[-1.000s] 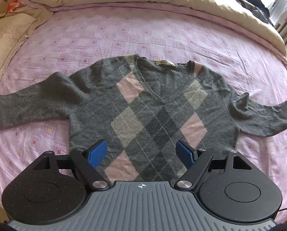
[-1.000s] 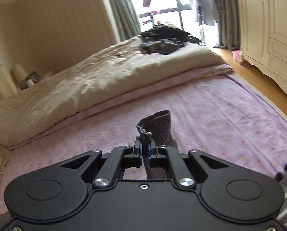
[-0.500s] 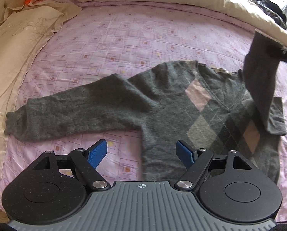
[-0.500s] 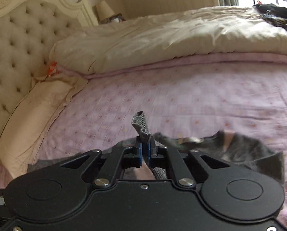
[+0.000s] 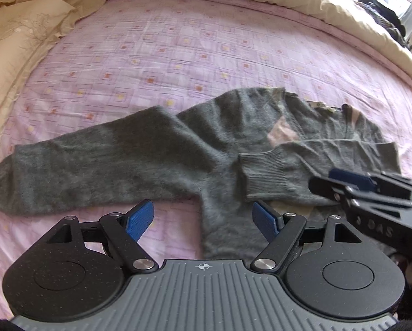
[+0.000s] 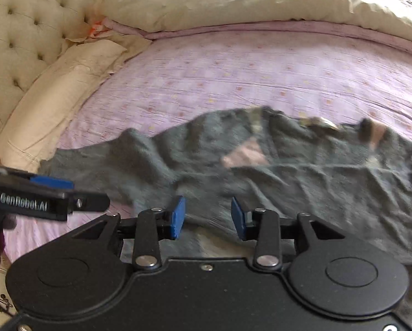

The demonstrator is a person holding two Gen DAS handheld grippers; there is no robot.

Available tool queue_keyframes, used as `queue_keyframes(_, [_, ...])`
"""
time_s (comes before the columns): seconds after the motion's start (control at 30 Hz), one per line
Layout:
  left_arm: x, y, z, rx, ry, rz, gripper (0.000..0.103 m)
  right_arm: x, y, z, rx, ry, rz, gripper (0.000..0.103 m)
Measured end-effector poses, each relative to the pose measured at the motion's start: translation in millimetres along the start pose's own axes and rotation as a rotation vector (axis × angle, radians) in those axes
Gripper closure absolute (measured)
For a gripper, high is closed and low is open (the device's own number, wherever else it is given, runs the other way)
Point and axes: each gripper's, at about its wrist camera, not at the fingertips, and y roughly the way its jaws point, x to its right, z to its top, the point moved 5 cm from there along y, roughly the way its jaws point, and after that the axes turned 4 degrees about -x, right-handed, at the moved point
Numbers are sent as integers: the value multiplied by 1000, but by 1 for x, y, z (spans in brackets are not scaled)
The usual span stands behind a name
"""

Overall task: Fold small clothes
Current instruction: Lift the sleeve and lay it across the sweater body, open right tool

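From the left wrist, the grey sweater (image 5: 206,149) lies flat on the lilac bedsheet (image 5: 178,55), one sleeve stretched out toward nine o'clock, the other folded across the chest, its ribbed cuff (image 5: 263,176) at about three o'clock. The left gripper (image 5: 203,218) hangs spread wide, nothing between its pads.

From the right wrist, the sweater, blurred, fills the middle, pink argyle diamonds showing. The right gripper (image 6: 208,215) has just been opening; its pads are parted above the knit, gripping nothing.
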Motion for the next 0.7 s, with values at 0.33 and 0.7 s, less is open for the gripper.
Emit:
queue_keyframes(0.33, [48, 66, 8, -69, 32, -76, 32, 80, -45, -34, -26, 104, -104, 54])
queue_keyframes(0.7, [68, 98, 20, -68, -17, -7, 98, 132, -53, -64, -56, 225, -129, 54])
